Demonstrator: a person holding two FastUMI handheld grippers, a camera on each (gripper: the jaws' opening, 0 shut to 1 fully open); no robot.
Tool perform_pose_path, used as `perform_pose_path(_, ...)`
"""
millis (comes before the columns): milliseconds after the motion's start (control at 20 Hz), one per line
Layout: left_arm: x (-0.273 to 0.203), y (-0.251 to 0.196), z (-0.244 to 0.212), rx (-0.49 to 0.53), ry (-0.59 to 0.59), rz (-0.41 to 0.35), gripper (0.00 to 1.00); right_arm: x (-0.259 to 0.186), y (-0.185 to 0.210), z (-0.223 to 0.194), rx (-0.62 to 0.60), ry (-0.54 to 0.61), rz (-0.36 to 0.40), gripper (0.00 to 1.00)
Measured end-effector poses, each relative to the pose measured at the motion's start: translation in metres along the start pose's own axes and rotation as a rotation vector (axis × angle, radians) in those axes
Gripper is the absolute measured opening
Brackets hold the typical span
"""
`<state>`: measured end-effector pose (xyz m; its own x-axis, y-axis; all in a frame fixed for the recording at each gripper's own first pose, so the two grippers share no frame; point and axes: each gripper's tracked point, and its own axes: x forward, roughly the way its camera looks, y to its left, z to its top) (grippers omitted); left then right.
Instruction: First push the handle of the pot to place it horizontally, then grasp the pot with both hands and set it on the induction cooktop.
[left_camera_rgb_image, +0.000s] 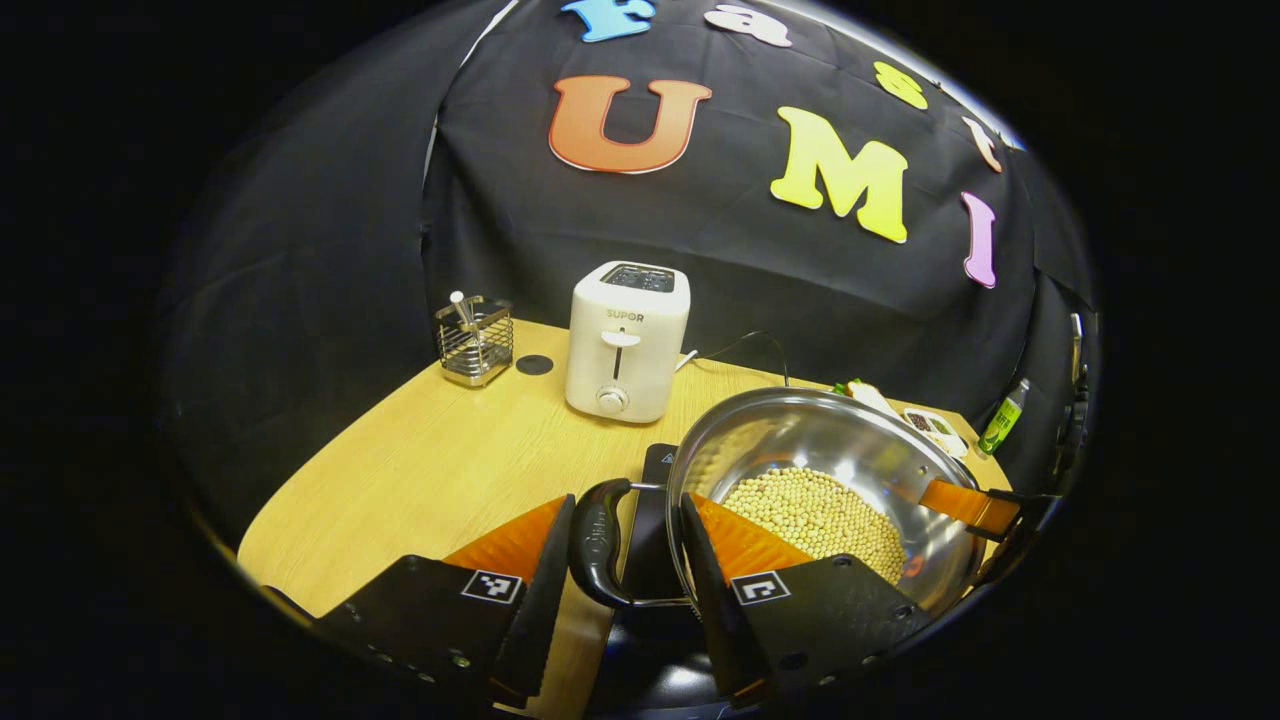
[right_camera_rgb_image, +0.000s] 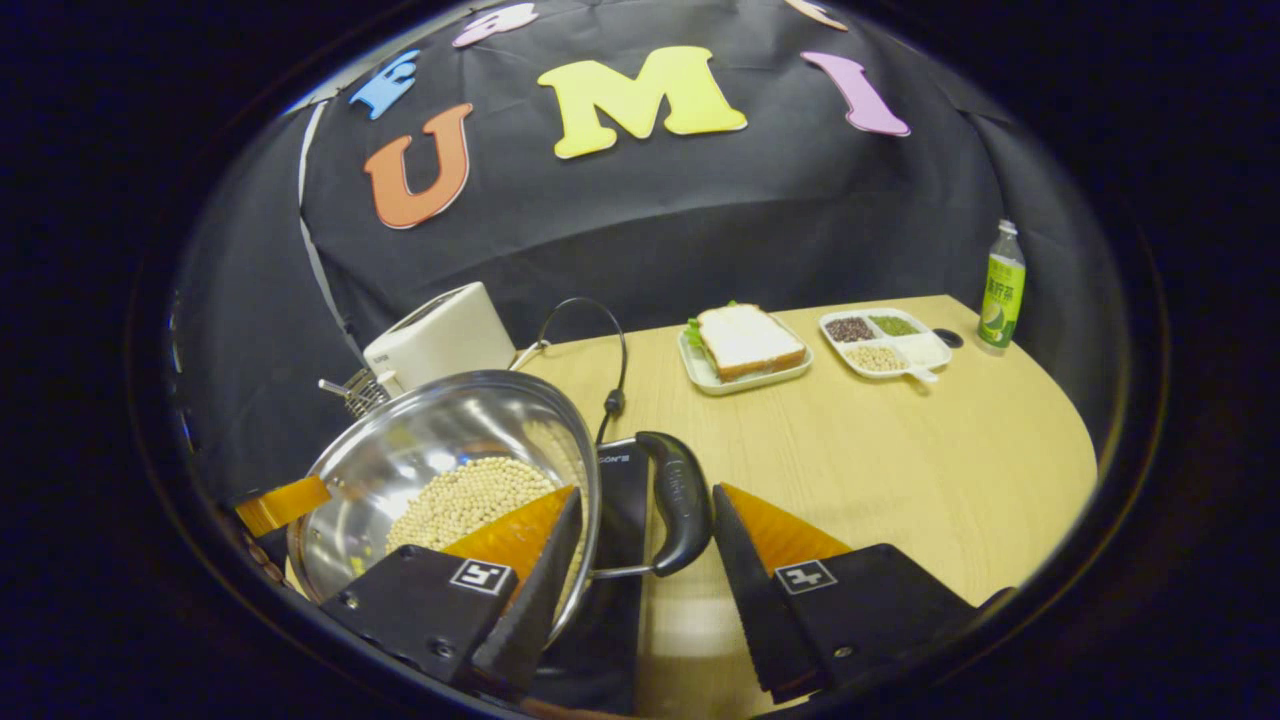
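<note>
Open left gripper (left_camera_rgb_image: 620, 560) jaws hide pot (left_camera_rgb_image: 840, 450) rim.

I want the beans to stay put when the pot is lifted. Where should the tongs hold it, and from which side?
Probably by the two loop handles on opposite sides of the pot, one pair of tongs from each side. Each loop stands clear of the rim, and the left tongs and right tongs already straddle them, open. Even grips should keep the beans level.
</note>
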<state>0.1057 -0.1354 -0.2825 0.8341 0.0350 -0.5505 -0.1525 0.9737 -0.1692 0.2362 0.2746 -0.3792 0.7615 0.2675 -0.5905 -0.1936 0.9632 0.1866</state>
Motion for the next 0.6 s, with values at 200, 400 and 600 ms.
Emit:
perform_pose_path(200,0.000,0.005,0.000,-0.018,-0.002,0.013,0.78,-0.007,-0.008,0.002,-0.001,-0.015,-0.021,0.99)
perform_pose_path(400,-0.012,0.003,0.004,-0.023,-0.023,0.008,0.84,-0.032,-0.007,0.021,-0.024,-0.087,-0.018,0.97)
perform_pose_path(600,-0.039,-0.001,0.022,-0.010,-0.097,0.030,0.93,-0.069,-0.003,0.033,-0.045,-0.146,-0.007,0.95)
